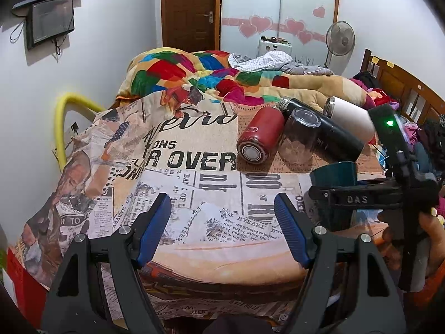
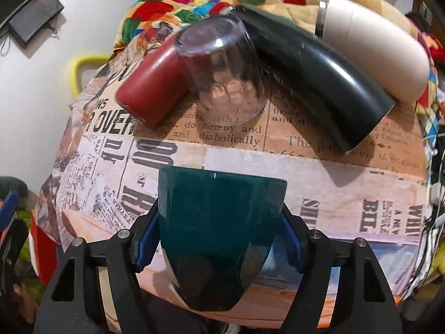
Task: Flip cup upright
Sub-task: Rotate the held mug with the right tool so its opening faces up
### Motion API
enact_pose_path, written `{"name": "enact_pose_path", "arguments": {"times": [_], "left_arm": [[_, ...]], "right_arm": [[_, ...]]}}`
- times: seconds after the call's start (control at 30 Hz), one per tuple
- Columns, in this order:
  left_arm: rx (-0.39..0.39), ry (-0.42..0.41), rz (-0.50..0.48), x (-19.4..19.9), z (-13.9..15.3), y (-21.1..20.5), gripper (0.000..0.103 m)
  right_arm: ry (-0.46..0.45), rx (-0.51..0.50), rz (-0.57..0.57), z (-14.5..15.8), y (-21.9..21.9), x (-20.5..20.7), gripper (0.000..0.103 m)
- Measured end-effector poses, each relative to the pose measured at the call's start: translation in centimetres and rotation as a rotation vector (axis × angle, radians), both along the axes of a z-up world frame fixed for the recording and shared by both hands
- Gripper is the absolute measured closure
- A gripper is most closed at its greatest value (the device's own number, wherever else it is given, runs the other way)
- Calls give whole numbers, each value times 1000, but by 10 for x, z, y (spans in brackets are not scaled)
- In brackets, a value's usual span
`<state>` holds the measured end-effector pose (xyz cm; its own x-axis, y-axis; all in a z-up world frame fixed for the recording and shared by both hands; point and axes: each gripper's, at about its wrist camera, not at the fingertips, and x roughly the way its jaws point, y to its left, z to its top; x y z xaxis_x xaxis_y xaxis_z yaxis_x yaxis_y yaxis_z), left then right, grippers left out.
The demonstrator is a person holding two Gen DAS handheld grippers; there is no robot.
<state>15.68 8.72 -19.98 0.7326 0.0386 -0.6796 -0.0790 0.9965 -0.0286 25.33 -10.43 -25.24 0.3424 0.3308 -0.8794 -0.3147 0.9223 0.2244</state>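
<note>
A dark teal cup (image 2: 219, 228) is clamped between the blue pads of my right gripper (image 2: 219, 239), its wider end pointing away from the camera. In the left wrist view the same cup (image 1: 333, 174) shows at the right, partly hidden behind the right gripper (image 1: 370, 197). My left gripper (image 1: 222, 222) is open and empty above the newspaper-print bedspread (image 1: 194, 181), left of the cup.
A red flask (image 1: 260, 136), an upside-down clear glass (image 1: 299, 137), a black flask (image 1: 328, 130) and a cream flask (image 1: 351, 121) lie together beyond the cup. A colourful blanket (image 1: 194, 75) is heaped further back. A yellow tube (image 1: 61, 128) stands at the left bed edge.
</note>
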Motion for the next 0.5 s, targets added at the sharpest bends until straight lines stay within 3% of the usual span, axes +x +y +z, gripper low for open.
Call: {"name": "enact_pose_path", "arguments": {"times": [0.3,0.5], "left_arm": [[3,-19,-6,2,9,-8,27],[4,-22,-10,5,12,-10,27]], "right_arm": [[-172,-39,57,43,3,-22,33],[-212,-58,73,49,9,-13,33]]}}
